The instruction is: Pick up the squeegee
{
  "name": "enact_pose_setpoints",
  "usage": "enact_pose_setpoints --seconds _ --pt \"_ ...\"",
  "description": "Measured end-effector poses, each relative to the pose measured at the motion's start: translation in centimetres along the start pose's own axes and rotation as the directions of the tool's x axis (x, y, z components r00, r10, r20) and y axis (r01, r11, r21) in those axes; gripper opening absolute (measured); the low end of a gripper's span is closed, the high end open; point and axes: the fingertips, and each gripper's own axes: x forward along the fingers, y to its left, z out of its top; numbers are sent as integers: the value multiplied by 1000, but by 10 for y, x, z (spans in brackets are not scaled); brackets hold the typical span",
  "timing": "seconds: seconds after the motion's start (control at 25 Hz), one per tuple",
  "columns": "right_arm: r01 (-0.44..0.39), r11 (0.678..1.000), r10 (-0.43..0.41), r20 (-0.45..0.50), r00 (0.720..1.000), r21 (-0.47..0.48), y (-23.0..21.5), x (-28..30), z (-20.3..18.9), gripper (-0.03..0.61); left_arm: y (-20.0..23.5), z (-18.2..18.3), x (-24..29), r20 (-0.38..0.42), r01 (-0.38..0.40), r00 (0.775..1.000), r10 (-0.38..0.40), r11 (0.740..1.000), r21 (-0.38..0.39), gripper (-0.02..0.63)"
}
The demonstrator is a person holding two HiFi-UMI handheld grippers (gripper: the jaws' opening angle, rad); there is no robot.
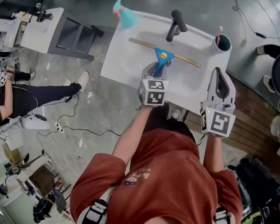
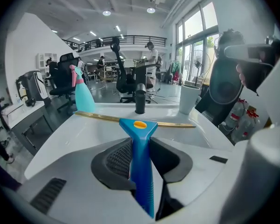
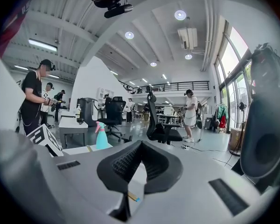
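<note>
- While my left claw [image 1: 153, 71] is clamped on the blue handle of the squeegee [image 1: 164, 56], its pads press on both sides and the brass-coloured blade faces away from me.
- The blade stretches across the white sink [image 1: 123, 62], just in front of the black faucet [image 1: 176, 24].
- Its left end comes near the teal spray bottle [image 1: 124, 16]. Its right end stops short of the cup [image 1: 222, 43] at the far right corner.
- Left of the handle, bare white surface runs out to the sink's left edge.
- My right claw [image 1: 218, 73] hangs over the front right corner, its jaw tips meeting with nothing between them.
- Grey floor [image 1: 98, 106] lies left of the sink, and wooden decking [image 1: 252, 120] right.
</note>
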Motion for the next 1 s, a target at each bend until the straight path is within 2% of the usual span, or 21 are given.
enact_pose_setpoints --seconds 0.32,0.64,0.84,1.0 --pt "-31 999 32 46 998 -11 5 -37 10 8 -5 2 -53 67 -57 996 58 998 -23 127" --pt "-47 999 48 82 995 -10 8 -72 22 7 -14 11 -112 154 -98 982 105 994 -54 127" --pt "-37 999 39 112 993 -17 4 -84 35 7 -15 33 -147 235 -104 964 122 991 -88 127" --pt "-17 1000 18 144 989 -11 -5 -91 52 8 -12 62 -173 328 -130 933 146 989 -69 127"
